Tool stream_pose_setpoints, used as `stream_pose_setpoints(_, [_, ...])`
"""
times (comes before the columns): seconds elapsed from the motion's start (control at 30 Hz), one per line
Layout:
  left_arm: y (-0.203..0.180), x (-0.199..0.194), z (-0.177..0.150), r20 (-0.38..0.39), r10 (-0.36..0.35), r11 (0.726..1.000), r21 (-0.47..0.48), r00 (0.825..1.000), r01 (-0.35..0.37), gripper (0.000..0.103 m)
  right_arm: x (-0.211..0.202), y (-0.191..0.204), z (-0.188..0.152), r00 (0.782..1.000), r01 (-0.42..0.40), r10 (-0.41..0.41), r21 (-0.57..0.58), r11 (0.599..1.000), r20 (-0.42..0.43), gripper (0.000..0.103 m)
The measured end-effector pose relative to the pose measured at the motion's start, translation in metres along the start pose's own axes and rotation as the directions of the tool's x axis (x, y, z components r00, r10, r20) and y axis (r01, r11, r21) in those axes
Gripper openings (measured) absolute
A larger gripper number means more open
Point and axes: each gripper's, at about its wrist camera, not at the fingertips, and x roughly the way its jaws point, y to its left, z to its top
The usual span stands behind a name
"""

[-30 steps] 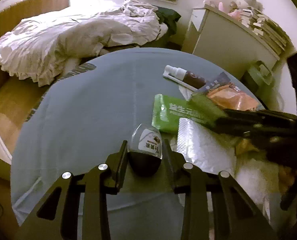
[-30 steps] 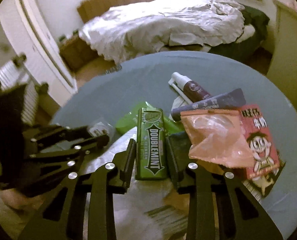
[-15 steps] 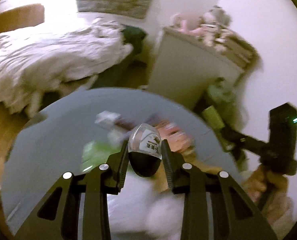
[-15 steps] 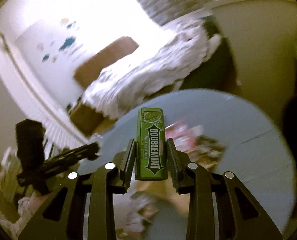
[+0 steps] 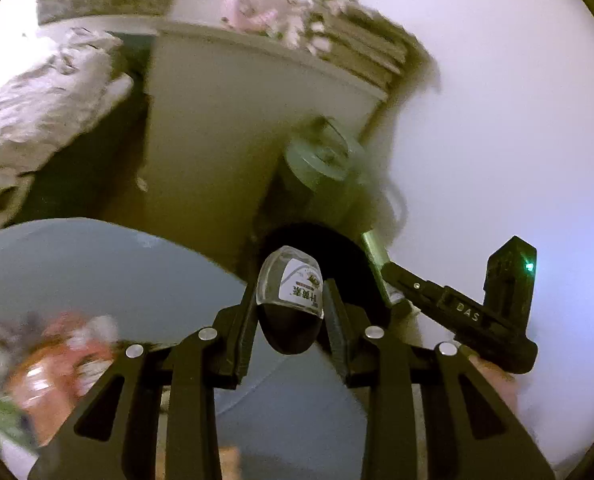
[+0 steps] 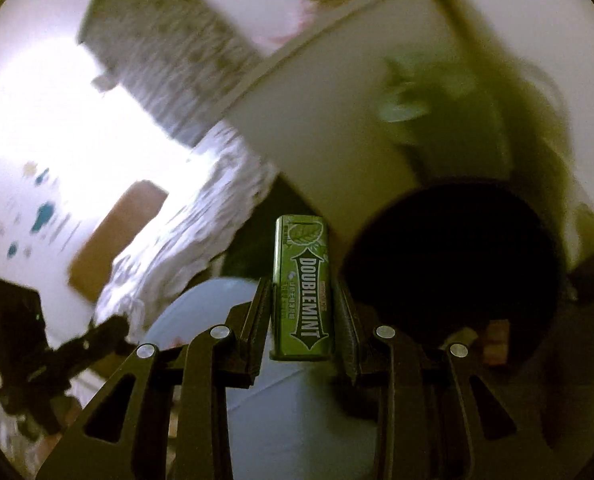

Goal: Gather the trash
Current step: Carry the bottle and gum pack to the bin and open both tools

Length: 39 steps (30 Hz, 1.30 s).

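Pale cabinet (image 5: 225, 128) behind dark bin (image 6: 457, 264), blue table (image 5: 97, 272) beside

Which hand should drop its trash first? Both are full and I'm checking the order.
Probably right: the gum pack in the right gripper is beside the dark bin opening, which fills more of its view.

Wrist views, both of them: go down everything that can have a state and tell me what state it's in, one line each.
Left gripper: jaws shut on the small bottle.
Small bottle: held off the table, clear with a dark end.
Right gripper: jaws shut on the gum pack.
Gum pack: held upright, closed.
Trash bin: open, dark inside.
Snack wrappers: lying on the table, blurred.
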Motion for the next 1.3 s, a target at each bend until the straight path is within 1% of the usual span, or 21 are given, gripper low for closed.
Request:
stream_pose_setpoints(0.13, [-0.018, 0.038, 0.005, -0.041, -0.029, 0.999, 0.013, 0.999, 0.03, 0.032, 0.005, -0.033, 0.01, 0.999, 0.041, -0.043, 0.072, 0.997, 0.026, 0.032])
stream_pose_setpoints(0.23, [-0.028, 0.061, 0.007, -0.071, -0.036, 0.999, 0.02, 0.997, 0.038, 0.032, 0.009, -0.045, 0.011, 0.997, 0.063, -0.066, 0.099, 0.993, 0.035, 0.032])
stream_pose_setpoints(0.37, [-0.035, 0.086, 0.009, -0.105, -0.044, 0.999, 0.02, 0.993, 0.046, 0.032, 0.01, -0.059, 0.02, 0.993, 0.1, -0.106, 0.092, 0.991, 0.055, 0.032])
stream_pose_setpoints(0.5, [-0.038, 0.11, 0.009, -0.141, -0.053, 0.999, -0.007, 0.989, 0.053, 0.032, 0.016, -0.071, 0.024, 0.987, 0.142, -0.147, 0.073, 0.987, 0.061, 0.032])
stream_pose_setpoints(0.7, [-0.04, 0.125, 0.005, -0.161, -0.053, 0.998, -0.027, 0.985, 0.049, 0.032, 0.026, -0.079, 0.024, 0.977, 0.202, -0.203, 0.022, 0.979, 0.065, 0.032])
stream_pose_setpoints(0.87, [-0.043, 0.132, 0.003, -0.174, -0.048, 0.999, -0.02, 0.984, 0.045, 0.032, 0.033, -0.079, 0.021, 0.971, 0.232, -0.23, -0.022, 0.972, 0.066, 0.032])
stream_pose_setpoints(1.03, [-0.045, 0.141, 0.0, -0.188, -0.043, 0.999, -0.024, 0.981, 0.039, 0.032, 0.038, -0.076, 0.018, 0.969, 0.243, -0.239, -0.058, 0.968, 0.058, 0.032])
stream_pose_setpoints(1.3, [-0.043, 0.15, -0.005, -0.211, -0.036, 0.999, -0.03, 0.977, 0.03, 0.033, 0.046, -0.076, 0.014, 0.969, 0.248, -0.246, -0.067, 0.967, 0.029, 0.032])
